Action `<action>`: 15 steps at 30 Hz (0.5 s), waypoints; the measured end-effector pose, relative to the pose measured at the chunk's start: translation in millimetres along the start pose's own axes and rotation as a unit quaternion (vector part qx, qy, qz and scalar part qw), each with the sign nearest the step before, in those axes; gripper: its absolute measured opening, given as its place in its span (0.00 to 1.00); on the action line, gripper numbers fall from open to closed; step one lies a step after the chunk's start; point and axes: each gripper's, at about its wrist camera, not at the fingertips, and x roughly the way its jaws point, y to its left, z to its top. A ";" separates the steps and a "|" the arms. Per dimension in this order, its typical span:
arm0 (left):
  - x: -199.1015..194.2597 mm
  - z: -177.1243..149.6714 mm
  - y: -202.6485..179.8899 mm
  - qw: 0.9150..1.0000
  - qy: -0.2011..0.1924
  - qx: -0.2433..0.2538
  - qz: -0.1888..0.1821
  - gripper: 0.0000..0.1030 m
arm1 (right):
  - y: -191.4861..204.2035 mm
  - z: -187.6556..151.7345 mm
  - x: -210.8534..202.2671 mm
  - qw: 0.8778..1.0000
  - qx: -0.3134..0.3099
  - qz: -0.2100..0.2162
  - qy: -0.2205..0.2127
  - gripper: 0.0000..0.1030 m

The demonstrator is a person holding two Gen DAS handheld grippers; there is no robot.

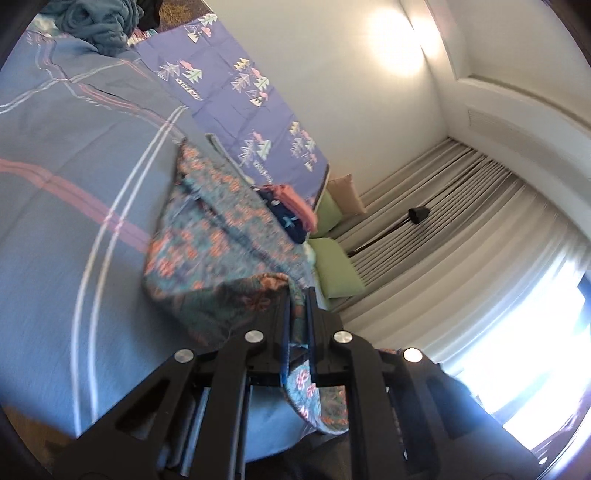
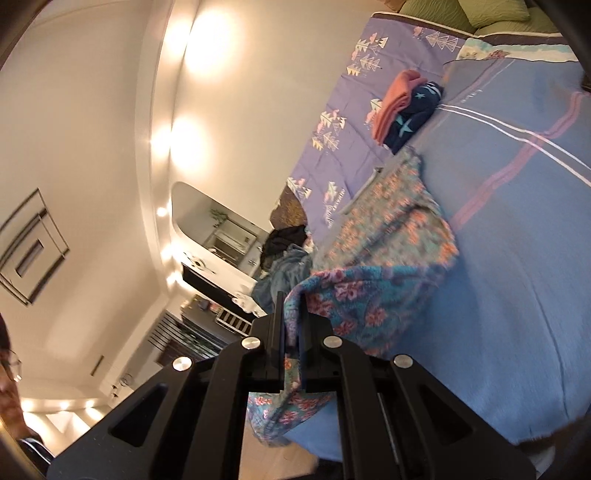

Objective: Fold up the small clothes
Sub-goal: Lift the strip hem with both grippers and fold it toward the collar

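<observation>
A teal floral garment (image 1: 218,236) with pink-orange flowers lies partly on the blue bed cover (image 1: 55,206) and is lifted at its near edge. My left gripper (image 1: 298,295) is shut on one corner of it, with cloth hanging down between the fingers. In the right wrist view the same garment (image 2: 391,236) stretches across the bed cover (image 2: 517,277), and my right gripper (image 2: 293,306) is shut on its other near corner. Both views are tilted sideways.
A folded stack of a pink and a navy star-print garment (image 2: 406,107) sits on the purple tree-print sheet (image 2: 351,110). A heap of blue-grey clothes (image 1: 99,26) lies at the far end. Green pillows (image 1: 336,266) and curtains (image 1: 461,229) stand beyond the bed.
</observation>
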 end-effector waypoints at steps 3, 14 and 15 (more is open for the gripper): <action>20.0 27.2 -0.7 1.000 -0.005 -0.005 -0.015 0.07 | 4.6 23.6 16.8 1.000 -0.005 0.007 -0.005 0.05; 98.6 124.1 -5.5 0.999 -0.025 0.032 -0.009 0.07 | 1.5 113.5 91.7 1.000 -0.008 0.009 -0.019 0.05; 108.1 135.8 -5.2 0.999 -0.027 0.037 -0.006 0.07 | -1.5 122.0 99.2 1.000 -0.004 0.010 -0.020 0.05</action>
